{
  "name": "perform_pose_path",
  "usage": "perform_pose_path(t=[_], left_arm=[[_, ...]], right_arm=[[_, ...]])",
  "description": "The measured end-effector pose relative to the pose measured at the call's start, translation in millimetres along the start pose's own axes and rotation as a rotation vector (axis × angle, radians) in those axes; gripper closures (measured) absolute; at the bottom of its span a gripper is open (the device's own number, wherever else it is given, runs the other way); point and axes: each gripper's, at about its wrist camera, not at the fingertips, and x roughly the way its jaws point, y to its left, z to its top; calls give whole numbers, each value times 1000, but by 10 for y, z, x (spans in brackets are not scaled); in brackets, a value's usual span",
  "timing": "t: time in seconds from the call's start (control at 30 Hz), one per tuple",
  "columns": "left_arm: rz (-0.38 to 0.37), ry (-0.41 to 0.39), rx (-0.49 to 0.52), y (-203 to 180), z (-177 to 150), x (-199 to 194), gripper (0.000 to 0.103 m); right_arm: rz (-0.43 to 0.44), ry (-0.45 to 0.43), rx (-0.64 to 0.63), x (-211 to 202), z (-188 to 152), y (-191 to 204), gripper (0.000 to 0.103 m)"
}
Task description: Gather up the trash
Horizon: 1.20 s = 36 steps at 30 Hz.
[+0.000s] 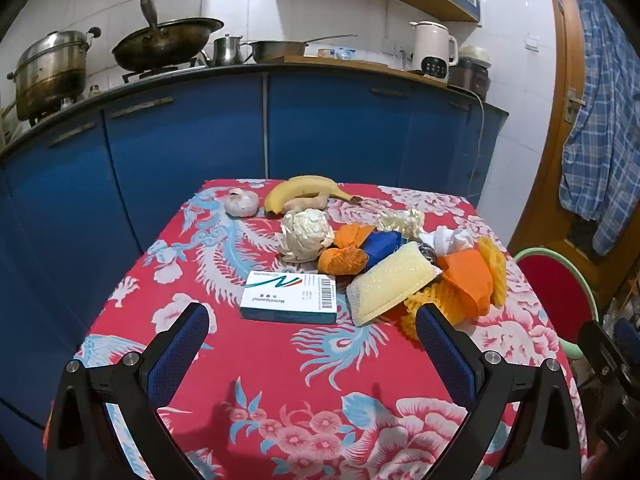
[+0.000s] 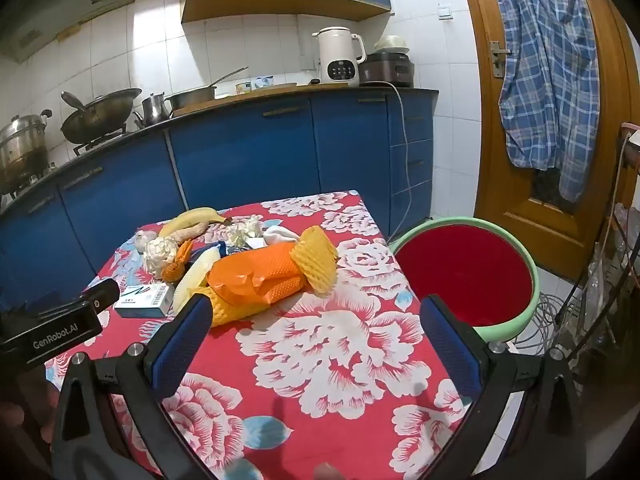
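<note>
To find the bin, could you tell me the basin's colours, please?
Red inside with a pale green rim: basin, best in the right wrist view.

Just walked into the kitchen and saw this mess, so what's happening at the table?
A person holds two grippers above the floral tablecloth, both open and empty. The left gripper faces the medicine box and sponge; the right gripper faces the orange wrapper. Nothing is picked up yet. A red basin sits beside the table.

The medicine box just beside the yellow sponge reads "Meteospasmyl", upside down, by a barcode. Left of that box, the left gripper's black body reads "GenRobot.AI".
</note>
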Motion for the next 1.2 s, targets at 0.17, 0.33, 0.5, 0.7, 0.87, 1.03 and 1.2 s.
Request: perform_pose_path(t=[0.17, 0.33, 0.5, 0.7, 0.87, 1.03, 1.2], left_arm=[[-3, -2, -4, 2, 0, 0, 1], [3, -3, -2, -5, 4, 6, 1], [1, -3, -4, 9, 10, 12, 1], [2, 0, -4, 19, 4, 16, 1], [1, -3, -4, 40, -6, 6, 1], [2, -3, -4, 48, -8, -3, 1], [0, 0, -4, 54, -8, 11, 1]], right_arm=[[0, -9, -3, -1, 1, 12, 1], [-1, -10, -6, 2, 2, 25, 1], [-2, -7, -5, 16, 2, 17, 1], [-5, -12, -8, -2, 18, 16, 1], [-6, -14, -6, -16, 8, 11, 1], [-3, -13, 3, -13, 17, -42, 1], [-11, -12, 12, -11, 19, -26, 1]])
